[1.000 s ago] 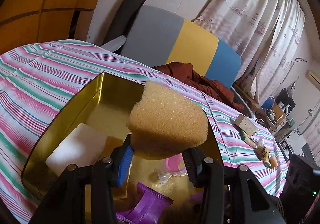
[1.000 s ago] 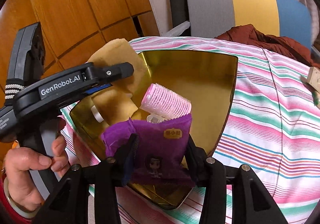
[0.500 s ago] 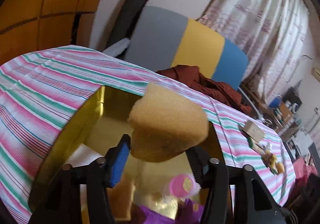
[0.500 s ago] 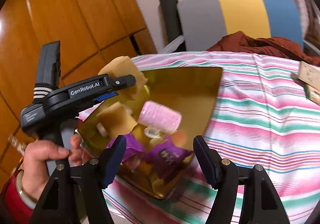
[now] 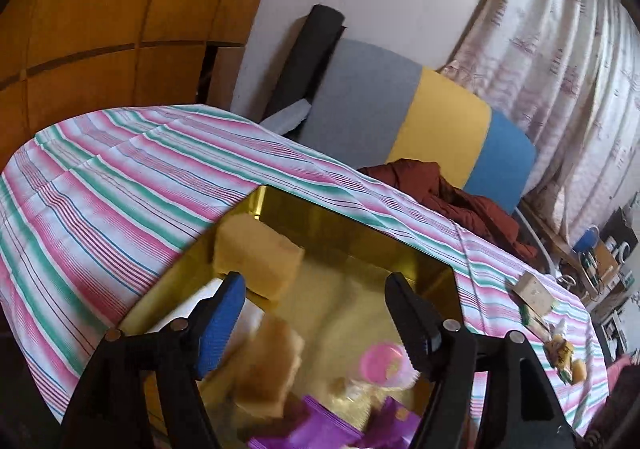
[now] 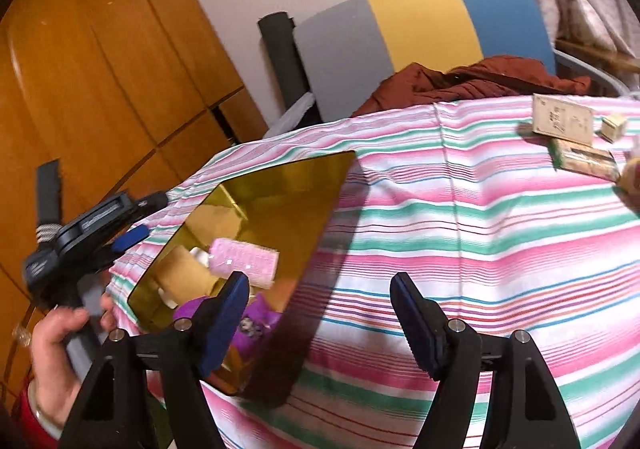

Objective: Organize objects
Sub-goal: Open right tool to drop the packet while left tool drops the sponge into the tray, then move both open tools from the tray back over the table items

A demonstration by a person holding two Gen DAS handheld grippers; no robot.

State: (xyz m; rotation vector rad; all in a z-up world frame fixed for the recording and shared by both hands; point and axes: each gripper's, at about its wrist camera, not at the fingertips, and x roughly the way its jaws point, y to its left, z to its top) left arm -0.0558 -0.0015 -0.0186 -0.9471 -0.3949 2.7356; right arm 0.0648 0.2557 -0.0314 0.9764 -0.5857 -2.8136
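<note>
Gold tin: a shallow gold tin (image 5: 352,237) sits open on the striped tablecloth (image 5: 120,185).
Sponge: a tan sponge (image 5: 256,257) lies in the tin's far left corner, free of any pad.
Other contents: a pink hair roller (image 6: 244,259) and a purple snack packet (image 6: 256,323) lie in the near end, with a white block (image 5: 176,319) at the left wall.
Left gripper: the left gripper (image 5: 316,319) hangs over the tin, jaws opening wide, gripping nothing.
Right gripper: the right gripper (image 6: 320,319) is over tin edge and cloth, jaws opening, empty.
Far side: small boxes (image 6: 562,121) lie well apart on the cloth.
</note>
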